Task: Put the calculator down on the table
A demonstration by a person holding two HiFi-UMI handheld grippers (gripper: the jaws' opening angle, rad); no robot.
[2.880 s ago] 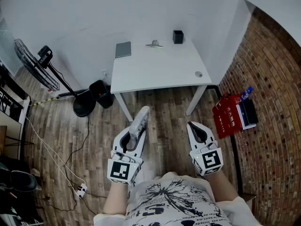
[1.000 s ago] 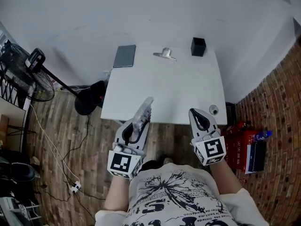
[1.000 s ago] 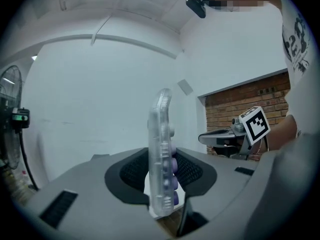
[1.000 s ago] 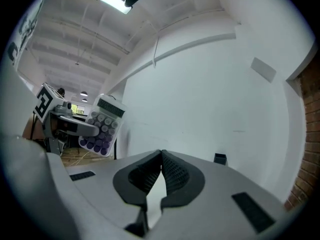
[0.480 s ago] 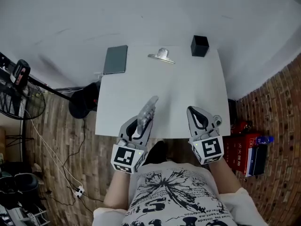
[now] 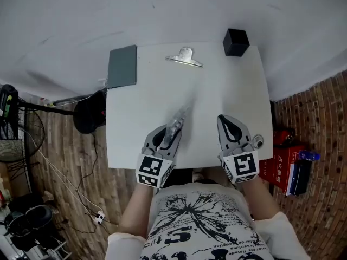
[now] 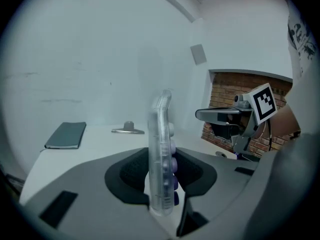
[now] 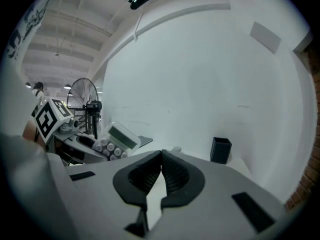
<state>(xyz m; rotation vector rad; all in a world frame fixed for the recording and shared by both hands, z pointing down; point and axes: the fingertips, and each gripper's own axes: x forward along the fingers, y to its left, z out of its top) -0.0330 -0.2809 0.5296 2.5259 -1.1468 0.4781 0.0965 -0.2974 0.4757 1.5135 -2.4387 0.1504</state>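
- Container: one black box stands at the far right corner of the white surface. Its top shows only uniform dark, so any contents cannot be determined.
- Left hand-held gripper: its jaws stand partly apart, with the pads clamped on the lower end of the calculator.
- The calculator is a clear-cased unit held edge-on (keys facing the right-hand jaw), and its upper end projects past the jaws.
- Calculator location: it is held over the near half of the surface. Whether it touches the surface cannot be confirmed.
- Right hand-held gripper: its jaws are closed, tips meeting, with nothing between them.
- Other items: a dark notebook lies at the far left corner. A metal clip lies near the middle of the far edge.
- Hard to make out: a small round object just beside the right hand-held gripper is too small to identify.
- Cut off: a fan on the floor is clipped by the left frame edge.
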